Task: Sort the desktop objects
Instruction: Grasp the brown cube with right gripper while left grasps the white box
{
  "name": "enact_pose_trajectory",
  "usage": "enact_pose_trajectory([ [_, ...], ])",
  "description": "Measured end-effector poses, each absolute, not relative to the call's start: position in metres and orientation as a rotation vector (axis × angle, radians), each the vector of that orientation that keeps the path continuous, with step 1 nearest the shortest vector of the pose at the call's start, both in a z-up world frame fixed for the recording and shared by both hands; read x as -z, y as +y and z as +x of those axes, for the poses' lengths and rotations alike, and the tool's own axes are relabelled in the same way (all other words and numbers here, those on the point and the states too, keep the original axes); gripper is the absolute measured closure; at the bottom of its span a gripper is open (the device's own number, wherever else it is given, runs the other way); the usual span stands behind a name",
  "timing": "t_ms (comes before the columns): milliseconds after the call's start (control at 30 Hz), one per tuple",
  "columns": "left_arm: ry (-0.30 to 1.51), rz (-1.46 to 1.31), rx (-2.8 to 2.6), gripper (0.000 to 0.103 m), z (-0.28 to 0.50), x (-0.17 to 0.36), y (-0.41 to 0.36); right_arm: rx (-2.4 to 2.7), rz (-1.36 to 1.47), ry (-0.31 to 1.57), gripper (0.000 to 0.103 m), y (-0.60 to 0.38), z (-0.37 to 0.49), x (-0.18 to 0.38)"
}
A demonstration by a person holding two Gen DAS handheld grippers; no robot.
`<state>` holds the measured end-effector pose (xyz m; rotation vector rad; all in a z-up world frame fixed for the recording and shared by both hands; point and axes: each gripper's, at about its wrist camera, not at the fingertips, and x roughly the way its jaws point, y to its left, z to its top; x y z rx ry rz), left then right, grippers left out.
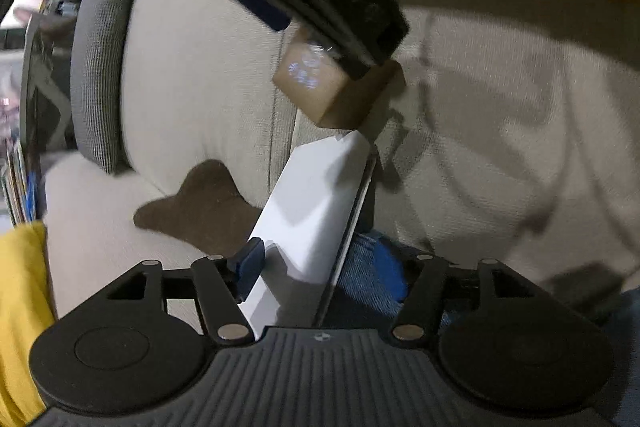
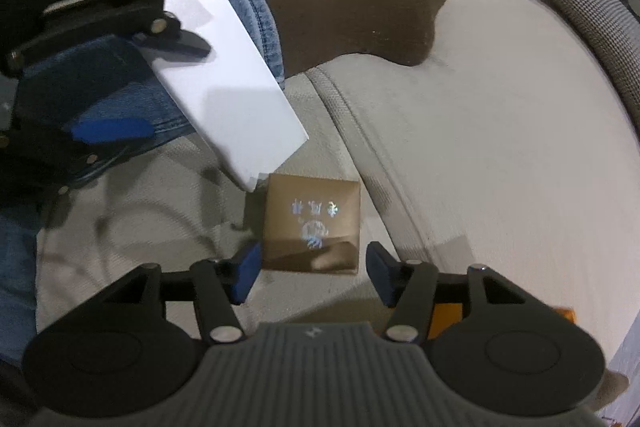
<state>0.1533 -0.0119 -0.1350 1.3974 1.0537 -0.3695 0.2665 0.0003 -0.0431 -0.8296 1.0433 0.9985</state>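
A flat white box (image 1: 312, 203) stands tilted between the fingers of my left gripper (image 1: 316, 263). The jaws are open: the right pad is clear of the box's dark edge. In the right wrist view the white box (image 2: 224, 83) leans with its lower corner beside a small brown box (image 2: 316, 203) with a shiny print. The brown box lies on the beige sofa seat (image 2: 500, 147). My right gripper (image 2: 314, 267) straddles its near end, open, with a narrow gap at each blue pad. From the left wrist view, a black finger (image 1: 356, 63) of the right gripper covers part of the brown box (image 1: 312, 87).
A person's leg in blue jeans (image 2: 120, 95) and a brown sock (image 2: 380, 15) lies across the sofa behind the boxes. A grey checked cushion (image 2: 592, 23) sits at the seat's right end. Yellow cloth (image 1: 20, 307) is at the left, something orange (image 2: 448, 315) below my right gripper.
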Motion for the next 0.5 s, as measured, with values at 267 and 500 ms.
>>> enact_pose_trajectory([
  [267,1.032,1.476,0.397,0.026,0.16,0.155,-0.015,-1.04,-0.8,1.115,0.039,0.007,0.283,0.058],
  [500,1.001,1.453,0.358,0.05,0.169,0.149,-0.012,-1.045,-0.76,1.15,0.042,0.003,0.286,0.059],
])
